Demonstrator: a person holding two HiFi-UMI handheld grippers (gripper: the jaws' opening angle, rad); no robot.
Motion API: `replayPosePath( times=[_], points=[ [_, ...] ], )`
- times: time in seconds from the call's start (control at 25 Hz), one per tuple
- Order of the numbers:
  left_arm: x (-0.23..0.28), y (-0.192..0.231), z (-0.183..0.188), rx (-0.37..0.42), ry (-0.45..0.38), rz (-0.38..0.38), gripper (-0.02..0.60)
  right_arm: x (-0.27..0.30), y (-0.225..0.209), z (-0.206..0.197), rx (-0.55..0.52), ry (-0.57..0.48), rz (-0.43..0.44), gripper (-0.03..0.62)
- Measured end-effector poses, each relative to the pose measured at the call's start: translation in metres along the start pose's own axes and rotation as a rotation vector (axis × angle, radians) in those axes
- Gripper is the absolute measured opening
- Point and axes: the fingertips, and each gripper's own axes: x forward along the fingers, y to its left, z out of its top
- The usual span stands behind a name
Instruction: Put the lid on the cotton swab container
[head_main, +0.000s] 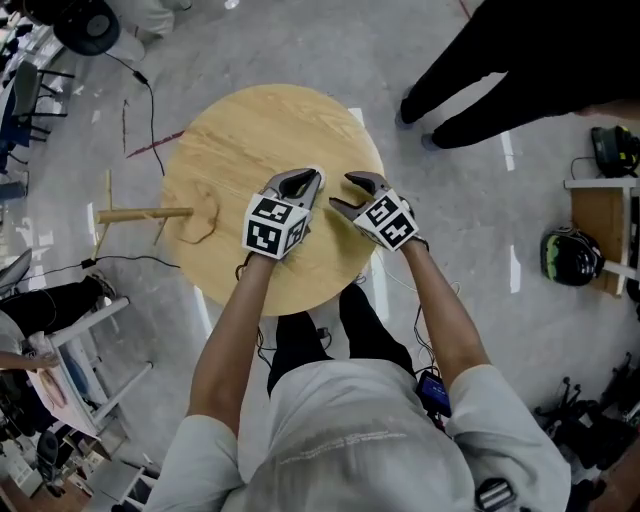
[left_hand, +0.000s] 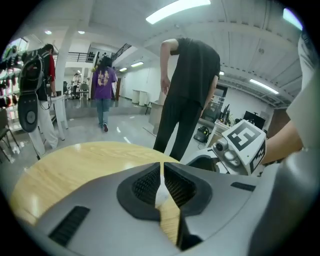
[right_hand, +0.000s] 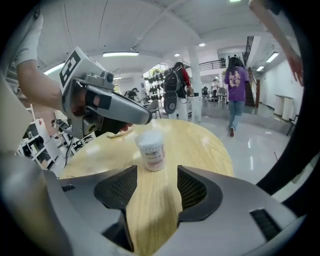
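The cotton swab container (right_hand: 151, 149), a small clear tub with a label and a whitish lid (right_hand: 149, 136) on top, stands upright on the round wooden table (head_main: 240, 130). In the right gripper view my right gripper (right_hand: 156, 187) is open, and the tub stands just beyond its fingertips. My left gripper (right_hand: 142, 116) hangs just above and behind the tub's top. In the left gripper view its jaws (left_hand: 163, 175) are shut to a thin slit with a white sliver showing in it. In the head view both grippers (head_main: 303, 183) (head_main: 352, 195) meet near the table's middle and hide the tub.
A pale wooden tool (head_main: 195, 213) lies at the table's left edge, its handle sticking out over the floor. A person in black (head_main: 500, 70) stands beyond the table at the upper right. A helmet (head_main: 570, 255) and cables lie on the floor.
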Motion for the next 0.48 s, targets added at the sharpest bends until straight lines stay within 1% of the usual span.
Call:
replayPosePath(
  times=[0.08, 0.16, 0.28, 0.4, 0.48],
  points=[
    [-0.019, 0.017, 0.023, 0.02, -0.059, -0.003, 0.02, -0.015, -0.006, 0.013, 0.042, -0.009, -0.063, 0.276],
    [-0.046, 0.041, 0.044, 0.054, -0.099, -0.003, 0.02, -0.027, -0.01, 0.039, 0.081, -0.032, -0.134, 0.276],
    [-0.083, 0.058, 0.066, 0.137, -0.131, 0.01, 0.02, -0.061, -0.011, 0.073, 0.126, -0.09, -0.248, 0.272],
    [-0.11, 0.058, 0.089, 0.231, -0.164, 0.007, 0.02, -0.103, -0.014, 0.102, 0.147, -0.159, -0.358, 0.231],
    [-0.126, 0.056, 0.11, 0.284, -0.197, -0.014, 0.02, -0.129, -0.016, 0.126, 0.145, -0.194, -0.432, 0.189]
  ],
)
